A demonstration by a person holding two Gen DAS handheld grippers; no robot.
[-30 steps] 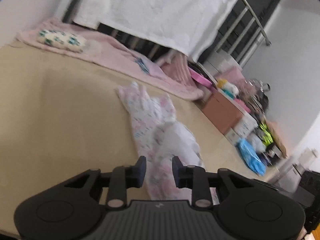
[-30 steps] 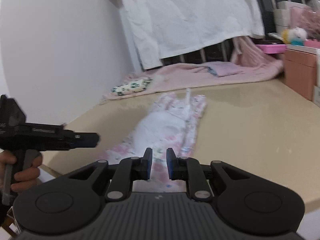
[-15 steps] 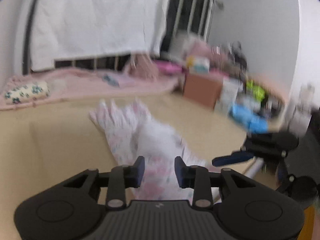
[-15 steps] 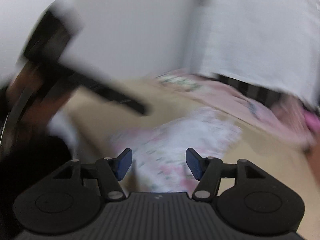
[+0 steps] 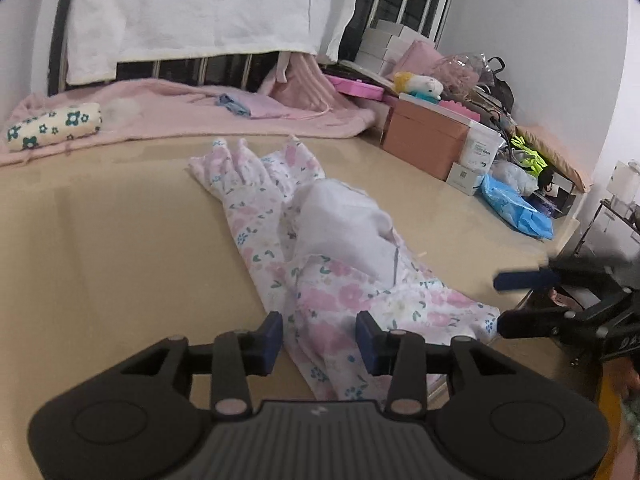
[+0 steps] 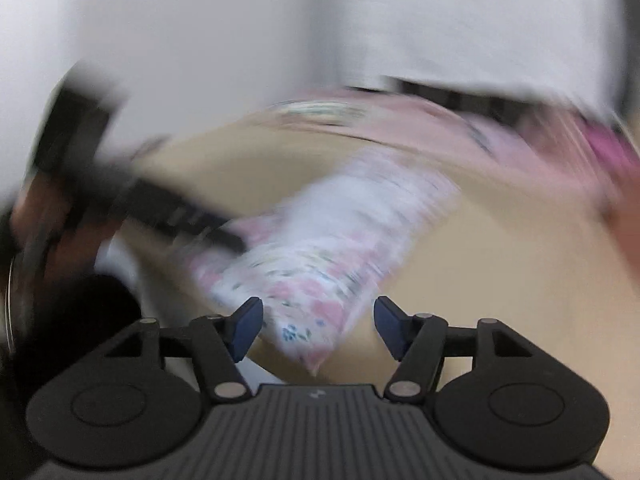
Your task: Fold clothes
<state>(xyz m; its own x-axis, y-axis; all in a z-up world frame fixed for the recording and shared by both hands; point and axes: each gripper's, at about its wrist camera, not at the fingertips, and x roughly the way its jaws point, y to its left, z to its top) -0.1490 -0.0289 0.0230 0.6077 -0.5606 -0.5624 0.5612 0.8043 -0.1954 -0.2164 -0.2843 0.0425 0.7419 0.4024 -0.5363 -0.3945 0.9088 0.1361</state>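
- A floral garment (image 5: 316, 264) lies rumpled along the tan bed (image 5: 100, 248), its near end by the edge.
- The left tool (image 5: 319, 338) hovers over that end, jaws apart and just widened, cloth below them, unpinched.
- The right tool (image 6: 318, 328), blurred, has just spread wide above the garment's corner, gripping nothing.
- A pink blanket (image 5: 168, 108) lies beyond.

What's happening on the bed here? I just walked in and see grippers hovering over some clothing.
A person is folding clothes with a handheld gripper in each hand. A floral garment lies lengthwise and crumpled on the tan mattress. The left gripper and the right gripper both hover at its near end, jaws open and just widened, with nothing pinched. The right view is blurred. No fold is being made yet.
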